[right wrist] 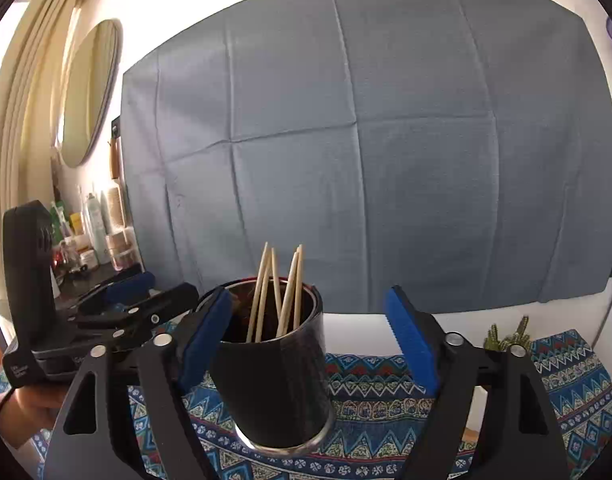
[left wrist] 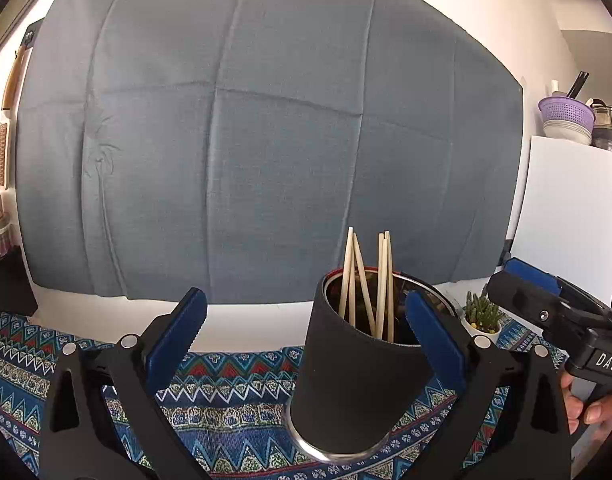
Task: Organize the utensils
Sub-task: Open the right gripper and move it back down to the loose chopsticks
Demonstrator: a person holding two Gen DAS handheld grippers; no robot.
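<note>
A black cup (left wrist: 358, 380) with a steel lining stands on the patterned tablecloth (left wrist: 225, 412). Several wooden chopsticks (left wrist: 370, 280) lean upright inside it. My left gripper (left wrist: 306, 320) is open, and the cup sits between its fingers, close against the right blue pad (left wrist: 434, 340). In the right wrist view the same cup (right wrist: 273, 380) and chopsticks (right wrist: 281, 288) sit between the fingers of my open right gripper (right wrist: 310, 320), next to its left pad (right wrist: 205, 340). Whether either pad touches the cup I cannot tell. Each gripper also shows at the edge of the other's view: right gripper (left wrist: 506, 280), left gripper (right wrist: 173, 292).
A grey-blue cloth (left wrist: 265, 140) hangs on the wall behind. A small potted cactus (left wrist: 482, 316) stands to the right of the cup. Bottles (right wrist: 93, 232) and a round mirror (right wrist: 89, 88) are at the left, a purple colander (left wrist: 566, 112) on a white cabinet at the right. A hand (left wrist: 586, 404) holds the right gripper.
</note>
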